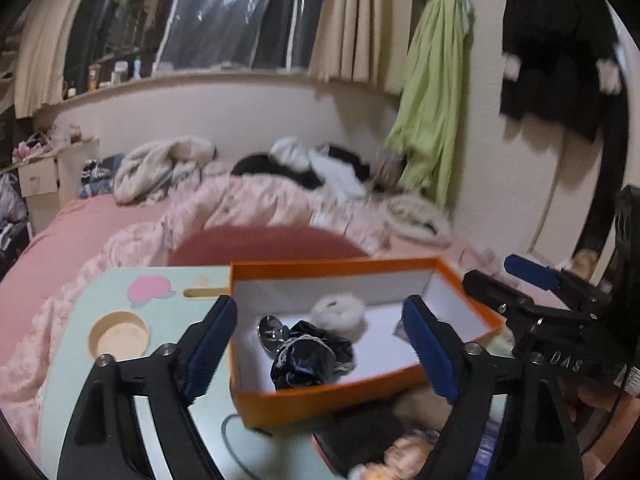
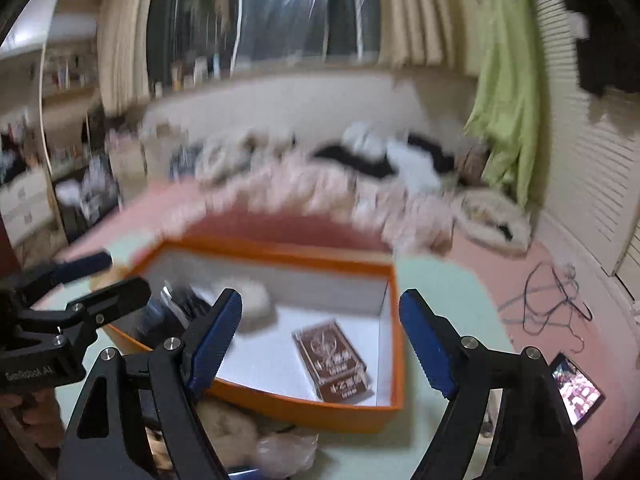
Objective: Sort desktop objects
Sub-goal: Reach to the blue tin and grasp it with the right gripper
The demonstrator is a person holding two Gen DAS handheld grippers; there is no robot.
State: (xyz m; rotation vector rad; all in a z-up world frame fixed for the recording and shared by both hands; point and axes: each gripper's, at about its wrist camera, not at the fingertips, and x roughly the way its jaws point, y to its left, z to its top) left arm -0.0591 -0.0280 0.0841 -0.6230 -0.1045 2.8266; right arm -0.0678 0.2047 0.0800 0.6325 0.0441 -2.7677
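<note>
An orange box point(image 1: 400, 266) with a white inside stands on a pale green table point(image 1: 76, 292). In the left wrist view it holds a black shiny cloth bundle point(image 1: 310, 362), a silver object point(image 1: 270, 330) and a fluffy white ring point(image 1: 340, 312). My left gripper point(image 1: 320, 304) hovers open over the box's near side with nothing between its fingers. The right wrist view shows a brown packet point(image 2: 334, 362) lying in the box point(image 2: 394, 344). My right gripper point(image 2: 320, 296) is open above it, holding nothing. Each gripper also appears in the other's view: the right gripper point(image 1: 500, 276) and the left gripper point(image 2: 116, 276).
Fluffy beige items point(image 1: 408, 450) and a dark object point(image 1: 360, 432) lie in front of the box, with a clear plastic bag point(image 2: 284, 454). The table has a round cup recess point(image 1: 119, 338). Behind is a bed with a pink blanket point(image 1: 248, 200). A lit tablet point(image 2: 576, 394) and cables point(image 2: 548, 300) lie to the right.
</note>
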